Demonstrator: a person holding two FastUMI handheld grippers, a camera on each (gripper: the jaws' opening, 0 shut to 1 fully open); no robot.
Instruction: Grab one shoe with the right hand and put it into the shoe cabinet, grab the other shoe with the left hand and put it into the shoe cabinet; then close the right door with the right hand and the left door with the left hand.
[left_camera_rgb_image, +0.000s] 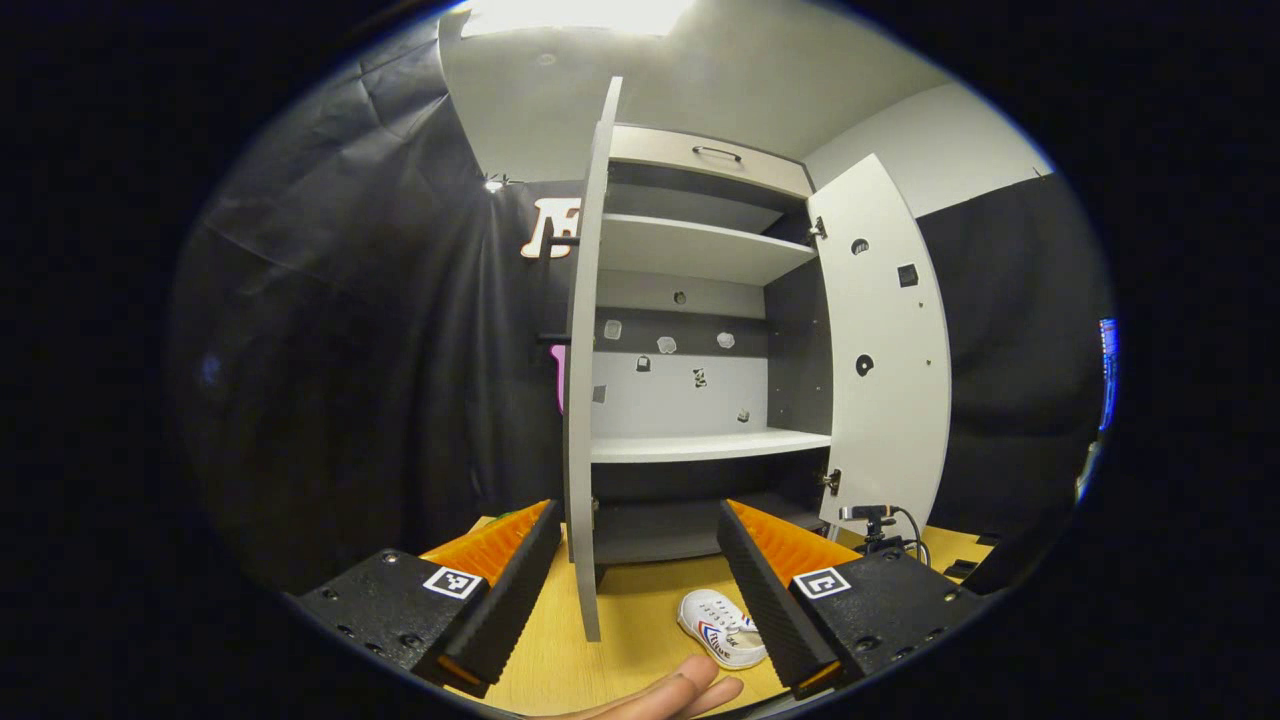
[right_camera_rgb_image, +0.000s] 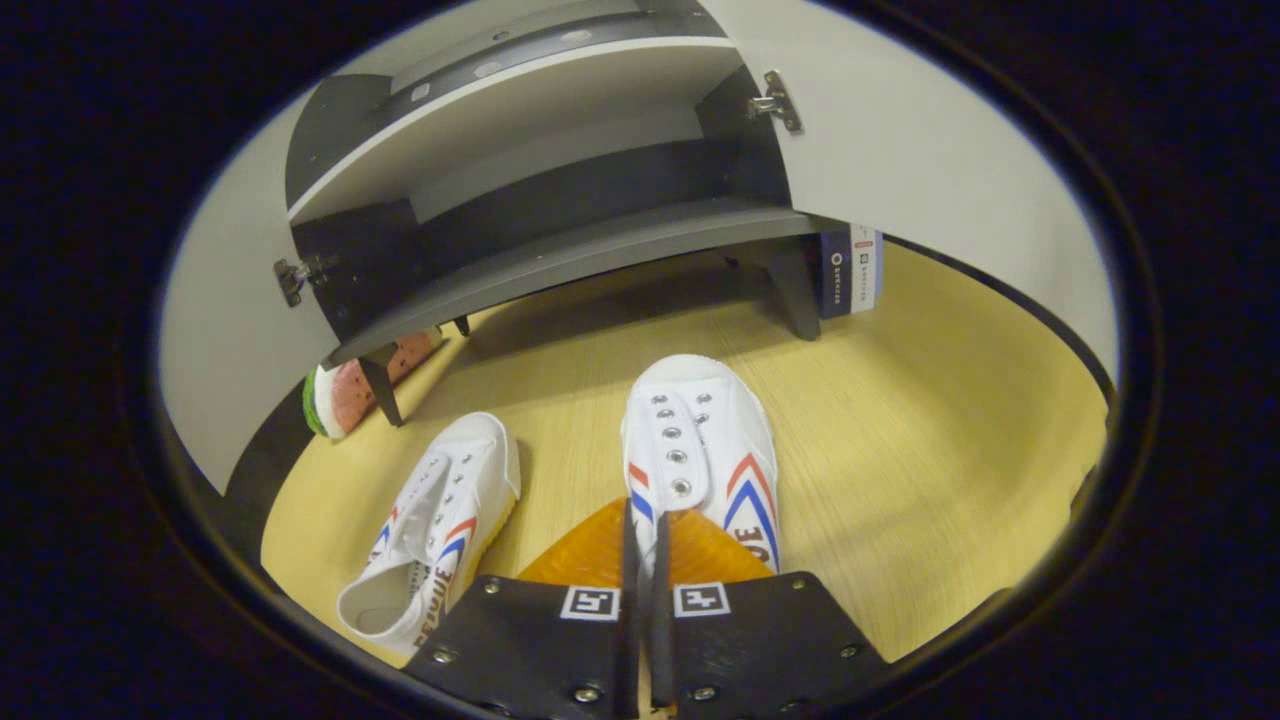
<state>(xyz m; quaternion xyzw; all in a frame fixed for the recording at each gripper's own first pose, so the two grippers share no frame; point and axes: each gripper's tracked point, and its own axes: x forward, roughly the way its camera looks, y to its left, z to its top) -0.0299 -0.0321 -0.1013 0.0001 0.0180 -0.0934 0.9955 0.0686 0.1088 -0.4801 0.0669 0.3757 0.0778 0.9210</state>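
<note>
Two white canvas shoes (right_camera_rgb_image: 430, 525) lie on the yellow wooden counter (right_camera_rgb_image: 900, 450) before the open grey cabinet (left_camera_rgb_image: 700, 330); right gripper (right_camera_rgb_image: 645, 530) clenched on the nearer shoe (right_camera_rgb_image: 700, 450), left gripper (left_camera_rgb_image: 640, 580) released.

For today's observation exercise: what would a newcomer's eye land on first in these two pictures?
First, the tall shoe cabinet with both doors flung open and bare shelves. Next, two white shoes on the yellow floor before it: the right tongs are closed on one shoe, while the other shoe lies beside it.
</note>
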